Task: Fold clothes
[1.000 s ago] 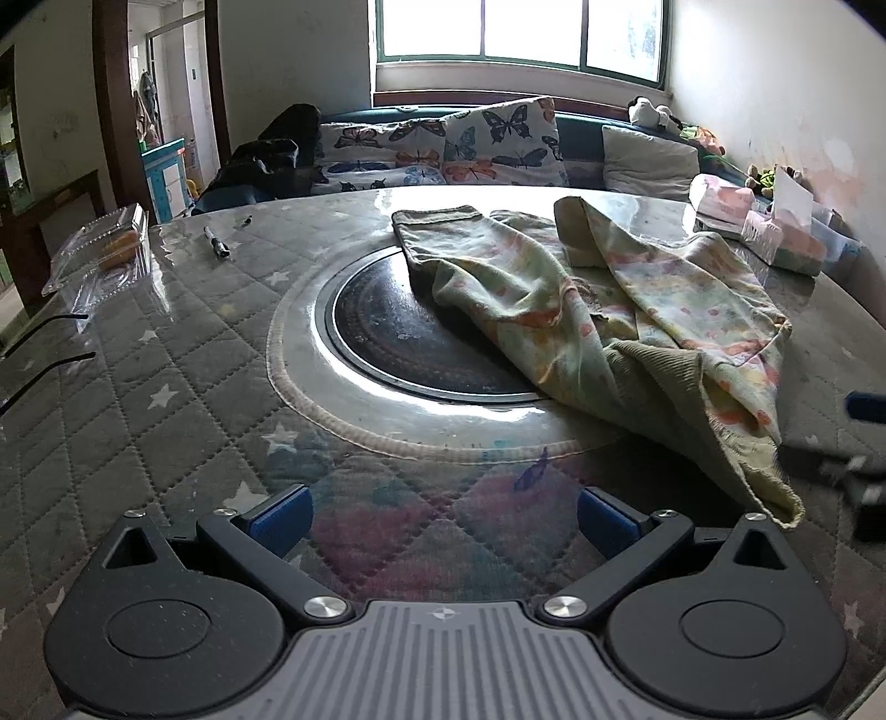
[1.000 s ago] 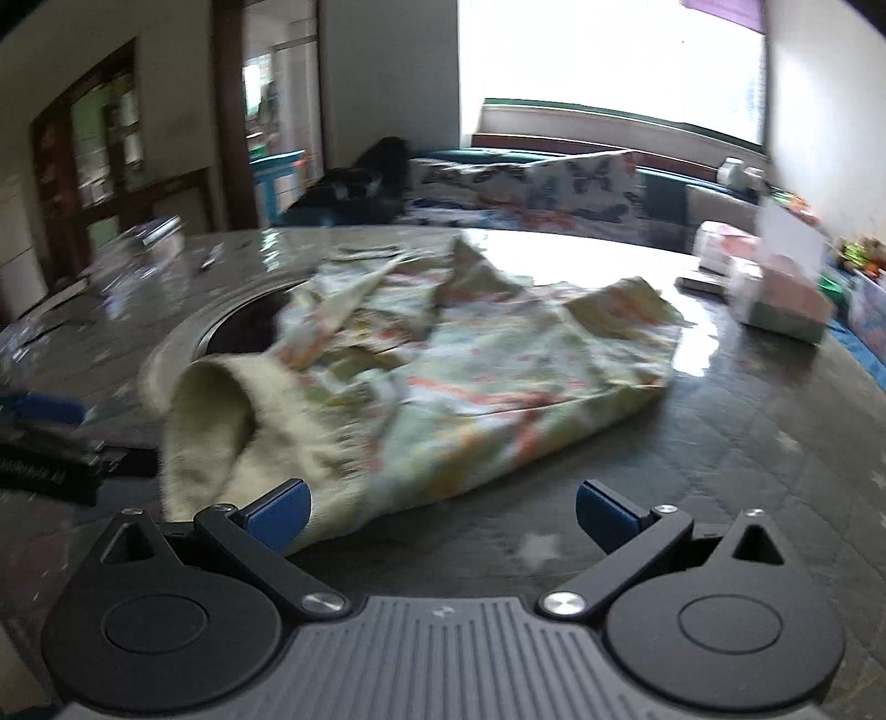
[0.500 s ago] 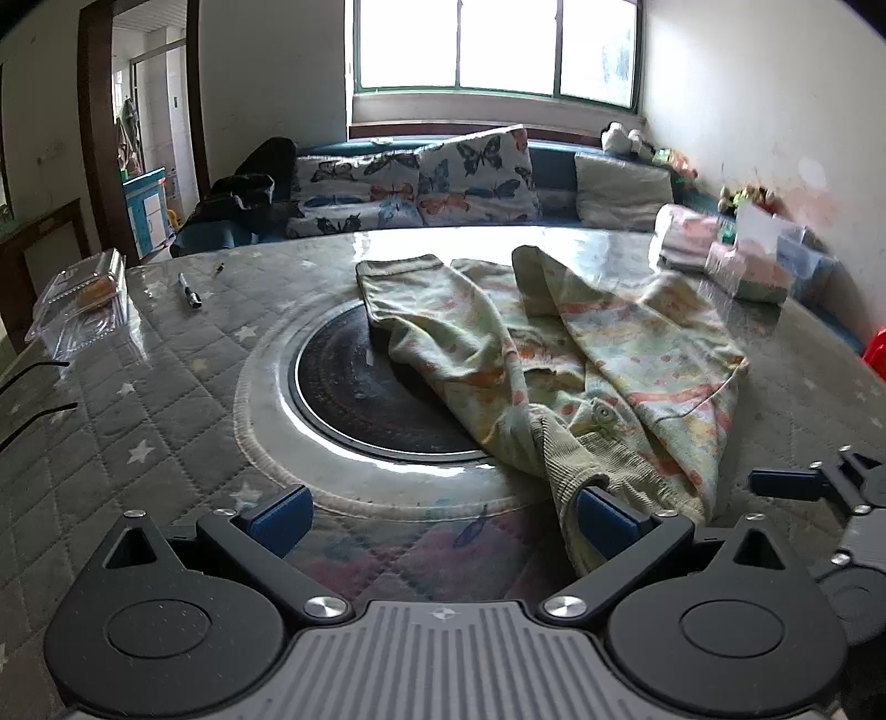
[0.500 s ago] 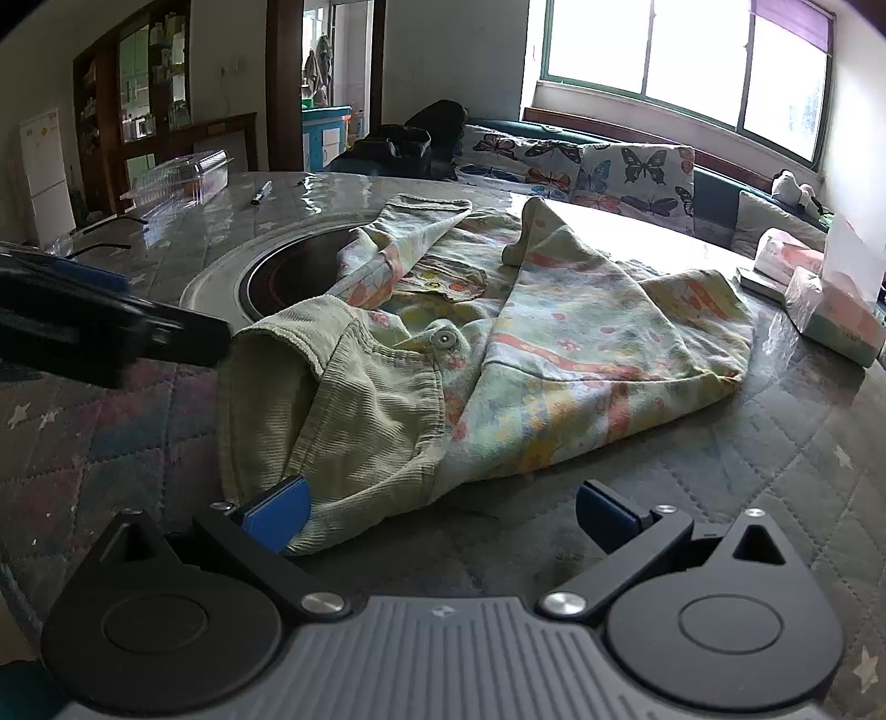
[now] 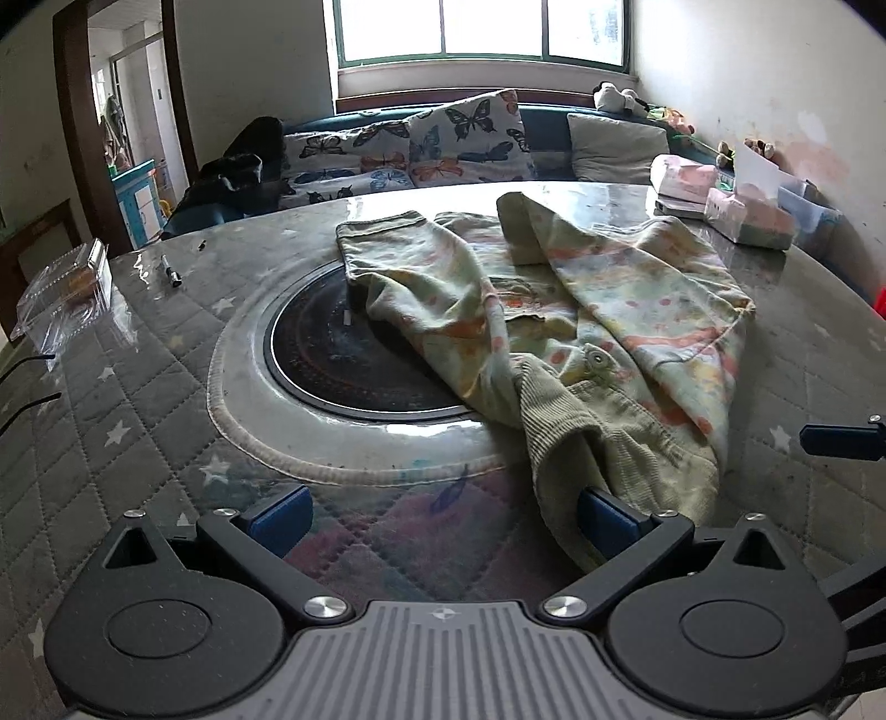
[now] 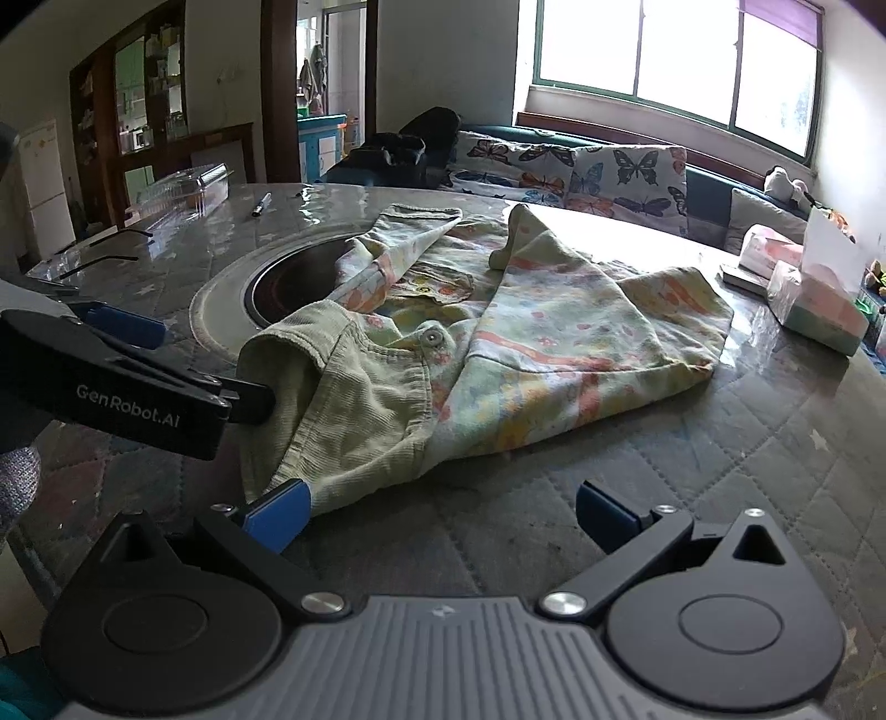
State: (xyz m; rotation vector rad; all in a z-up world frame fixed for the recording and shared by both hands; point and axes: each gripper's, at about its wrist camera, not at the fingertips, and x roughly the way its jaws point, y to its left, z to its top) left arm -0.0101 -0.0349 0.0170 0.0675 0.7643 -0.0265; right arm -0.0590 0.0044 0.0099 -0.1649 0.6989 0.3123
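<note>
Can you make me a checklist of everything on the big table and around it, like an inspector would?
Surface: round table with a quilted star-pattern cover under clear film; a dark round plate is set in its middle.
Job's things: pastel trousers lie crumpled and unfolded, partly over the plate, waistband toward the grippers.
Clutter: clear plastic box, pen, tissue pack.
Grippers: left gripper open, its right finger against the waistband; right gripper open, its left finger at the waistband's edge.
Cables: two thin dark wires at the table's left edge.
Surroundings: sofa with butterfly cushions, window, doorway.
</note>
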